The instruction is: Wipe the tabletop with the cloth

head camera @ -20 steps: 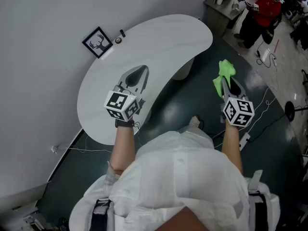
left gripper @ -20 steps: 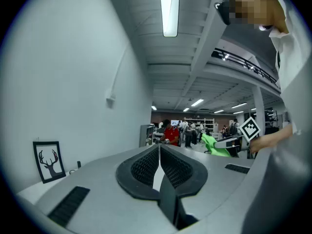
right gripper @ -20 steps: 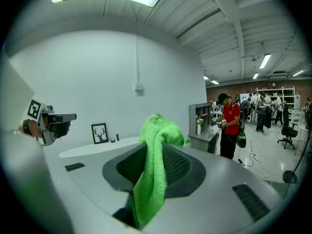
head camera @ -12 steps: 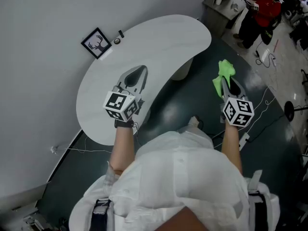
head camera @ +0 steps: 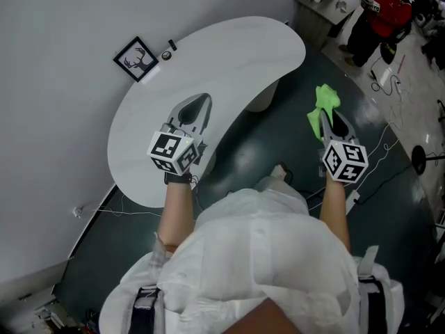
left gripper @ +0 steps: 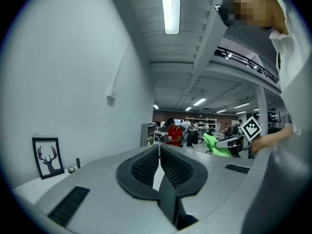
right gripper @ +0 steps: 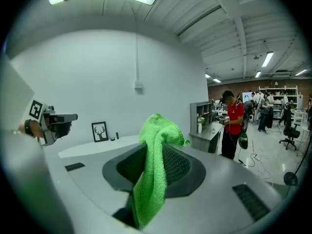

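A bright green cloth (head camera: 322, 110) hangs from my right gripper (head camera: 329, 122), whose jaws are shut on it; the right gripper is held over the dark floor, to the right of the table. In the right gripper view the cloth (right gripper: 155, 167) drapes down between the jaws. My left gripper (head camera: 198, 107) hovers over the near part of the white curved tabletop (head camera: 229, 47), its jaws shut with nothing between them. In the left gripper view the left gripper (left gripper: 159, 152) points level across the room.
A framed deer picture (head camera: 135, 59) and two small dark items (head camera: 167, 49) stand at the table's far edge by the grey wall. A white pedestal (head camera: 263, 101) holds the table up. People stand at the far right (head camera: 386, 12). Cables (head camera: 379, 152) lie on the floor.
The view has shifted slightly; both grippers stay almost where they were, the cloth still held in the right one.
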Tool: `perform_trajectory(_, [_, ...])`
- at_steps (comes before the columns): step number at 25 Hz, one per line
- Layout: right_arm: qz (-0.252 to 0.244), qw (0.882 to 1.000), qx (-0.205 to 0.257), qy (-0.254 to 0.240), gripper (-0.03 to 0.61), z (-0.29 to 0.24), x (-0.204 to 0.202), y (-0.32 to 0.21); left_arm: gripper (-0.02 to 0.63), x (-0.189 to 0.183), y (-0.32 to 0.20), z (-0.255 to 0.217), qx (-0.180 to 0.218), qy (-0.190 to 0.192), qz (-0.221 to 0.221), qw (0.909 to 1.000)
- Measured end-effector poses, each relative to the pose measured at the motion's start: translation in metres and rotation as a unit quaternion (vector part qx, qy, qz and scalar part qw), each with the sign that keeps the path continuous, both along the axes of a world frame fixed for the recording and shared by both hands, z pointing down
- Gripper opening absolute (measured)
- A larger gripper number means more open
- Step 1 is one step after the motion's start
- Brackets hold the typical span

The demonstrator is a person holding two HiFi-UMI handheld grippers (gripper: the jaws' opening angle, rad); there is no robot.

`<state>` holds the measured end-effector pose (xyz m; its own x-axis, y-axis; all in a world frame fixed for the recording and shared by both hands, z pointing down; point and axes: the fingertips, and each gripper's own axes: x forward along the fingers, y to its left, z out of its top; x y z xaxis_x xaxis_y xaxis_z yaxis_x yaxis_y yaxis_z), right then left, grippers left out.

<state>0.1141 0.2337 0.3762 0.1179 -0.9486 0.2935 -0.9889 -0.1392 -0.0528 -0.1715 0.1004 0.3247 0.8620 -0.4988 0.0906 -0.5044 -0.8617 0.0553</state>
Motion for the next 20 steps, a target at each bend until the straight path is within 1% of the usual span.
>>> perform_trajectory(5, [-0.012, 1.0, 0.007, -0.014, 0.094, 0.003, 0.021, -0.01, 0.018, 0.024, -0.011, 0.005, -0.005, -0.002, -0.003, 1.0])
perform_trajectory(14, [-0.049, 0.998, 0.018, -0.02, 0.094, -0.01, 0.099, -0.055, 0.018, 0.1, -0.041, -0.004, 0.004, -0.005, -0.026, 0.9997])
perform_trajectory(17, [-0.072, 0.997, 0.018, -0.021, 0.094, -0.013, 0.113, -0.072, 0.018, 0.119, -0.046, -0.007, 0.007, -0.01, -0.034, 0.9994])
perform_trajectory(20, [-0.091, 0.995, 0.017, -0.023, 0.094, -0.012, 0.121, -0.089, 0.018, 0.129, -0.052, -0.006, 0.006, -0.021, -0.043, 0.9988])
